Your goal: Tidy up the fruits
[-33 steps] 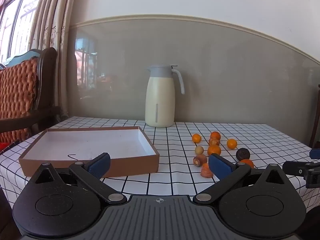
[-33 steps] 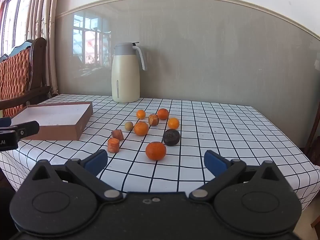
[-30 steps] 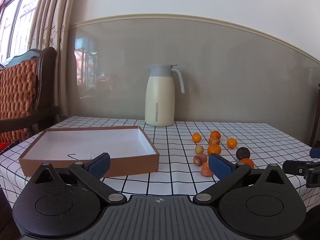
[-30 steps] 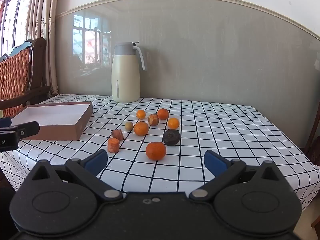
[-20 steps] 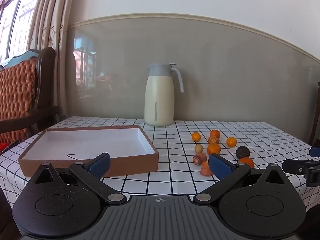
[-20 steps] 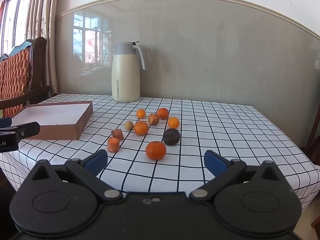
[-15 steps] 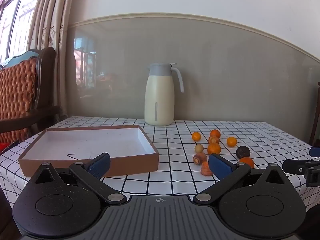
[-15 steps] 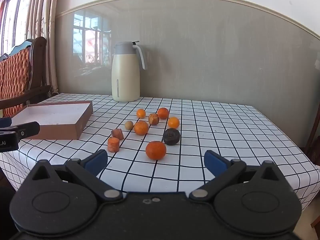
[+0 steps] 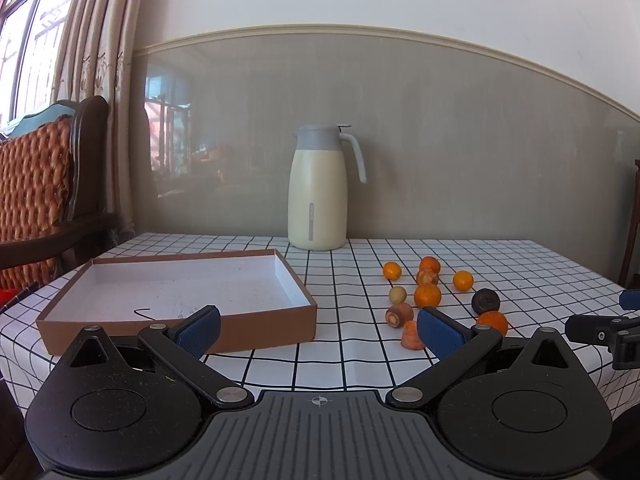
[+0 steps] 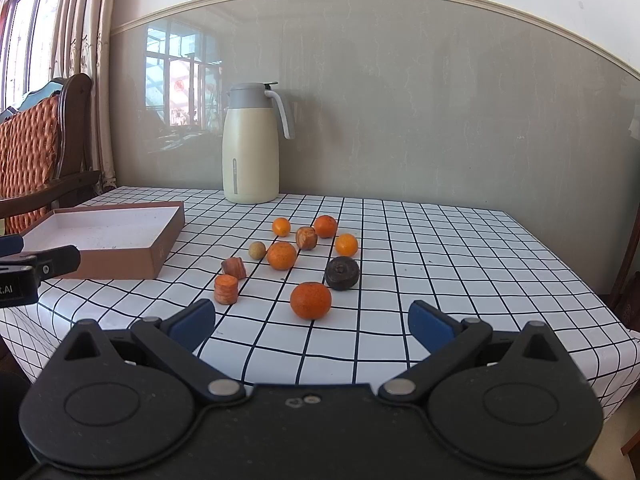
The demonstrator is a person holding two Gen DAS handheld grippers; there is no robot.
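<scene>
Fruits lay loose on the bench (image 10: 440, 264), whose checked cloth carried everything: none had yet gone into the shallow cardboard box (image 10: 160, 248) standing empty to the left of them, and a cream jug (image 10: 250, 148) stood behind, near the wall. So the work looked to be at its very start, with no piece picked. Both tools hung back at the near edge. The left gripper (image 9: 318, 326) sat spread wide and empty, facing the box and the pile. The right gripper (image 10: 312, 320) was likewise parted and bare, with the nearest orange (image 10: 311, 300) just ahead between its fingers. Behind that lay a dark round fruit (image 10: 341, 273), a second orange (image 10: 281, 255), two brownish cut pieces (image 10: 226, 289) and a small pale ball (image 10: 257, 250), close together but mostly apart. The likely next move was a forward reach by the right gripper to straddle the nearest orange, closing gently since it could roll, then carrying it left to the box.
</scene>
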